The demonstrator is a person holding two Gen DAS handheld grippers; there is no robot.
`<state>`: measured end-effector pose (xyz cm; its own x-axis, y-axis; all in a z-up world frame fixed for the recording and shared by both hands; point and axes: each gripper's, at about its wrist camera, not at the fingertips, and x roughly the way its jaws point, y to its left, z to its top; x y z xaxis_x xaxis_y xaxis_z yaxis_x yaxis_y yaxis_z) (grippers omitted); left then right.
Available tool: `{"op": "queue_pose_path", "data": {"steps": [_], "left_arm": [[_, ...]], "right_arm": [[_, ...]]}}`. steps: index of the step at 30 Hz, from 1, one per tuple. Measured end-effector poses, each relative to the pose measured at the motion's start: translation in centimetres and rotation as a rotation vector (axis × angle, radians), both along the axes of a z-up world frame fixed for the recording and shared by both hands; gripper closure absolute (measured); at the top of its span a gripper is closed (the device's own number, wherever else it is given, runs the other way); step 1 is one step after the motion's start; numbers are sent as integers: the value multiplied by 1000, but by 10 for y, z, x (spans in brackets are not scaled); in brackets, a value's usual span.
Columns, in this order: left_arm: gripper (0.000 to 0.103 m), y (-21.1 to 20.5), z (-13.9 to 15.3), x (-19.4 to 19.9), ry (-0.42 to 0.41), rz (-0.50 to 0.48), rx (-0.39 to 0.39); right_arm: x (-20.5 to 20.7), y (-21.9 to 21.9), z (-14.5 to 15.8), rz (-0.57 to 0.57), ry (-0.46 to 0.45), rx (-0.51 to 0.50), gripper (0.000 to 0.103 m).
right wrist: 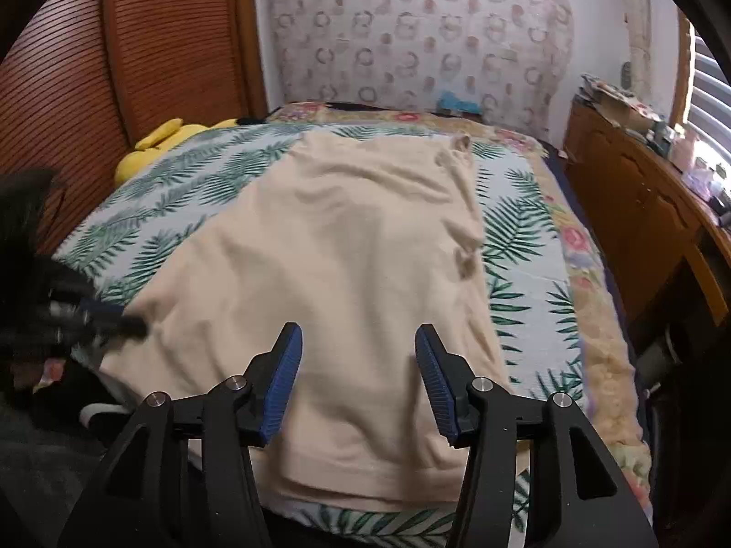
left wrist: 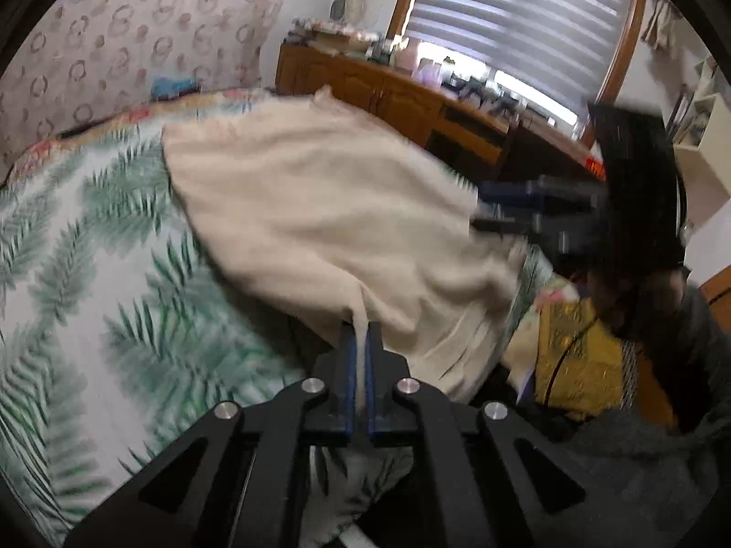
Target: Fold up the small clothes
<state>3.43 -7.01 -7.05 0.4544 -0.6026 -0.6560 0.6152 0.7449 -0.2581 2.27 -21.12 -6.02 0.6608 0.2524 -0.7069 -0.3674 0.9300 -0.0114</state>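
We see daylight streaming through the window blinds (left wrist: 516, 23) at the upper right of the left wrist view, blown out to white glare there. That view is smeared with motion blur, worst over the bedspread (left wrist: 91, 274) at left. Both fisheye frames bend and darken toward black corners.

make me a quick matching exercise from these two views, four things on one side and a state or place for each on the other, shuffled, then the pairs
Things
1. left hand-held gripper
2. right hand-held gripper
3. cream garment
4. yellow plush toy

States or places
A. spread over the leaf-print bedspread
B. jaws apart, nothing between the pads
C. at the far left of the bed, by the wooden slatted panel
D. jaws shut on a fold of cloth

Pairs: 1-D, 2-B, 3-A, 4-C
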Motion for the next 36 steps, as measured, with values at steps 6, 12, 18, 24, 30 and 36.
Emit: {"op": "queue_pose_path", "data": {"steps": [6,12,18,24,30,36], "left_arm": [[103,-10,51,38,-90,15,-52],[103,-17,60,77,-104,58,-45],[103,-13,43,97,-81,116,-28],[103,-4,34,100,-62,135,-35],[103,7,42,93,-78,144,-50],[103,26,55,105,-115,190,-42]], "right_arm": [[-12,19,8,77,-11,13,46],[-15,28,3,113,-10,-15,42],[-2,17,-27,64,42,-115,41],[1,5,-41,43,55,-152,41],[9,-4,-32,48,12,-185,91],[42,-7,30,76,-149,-166,97]]}}
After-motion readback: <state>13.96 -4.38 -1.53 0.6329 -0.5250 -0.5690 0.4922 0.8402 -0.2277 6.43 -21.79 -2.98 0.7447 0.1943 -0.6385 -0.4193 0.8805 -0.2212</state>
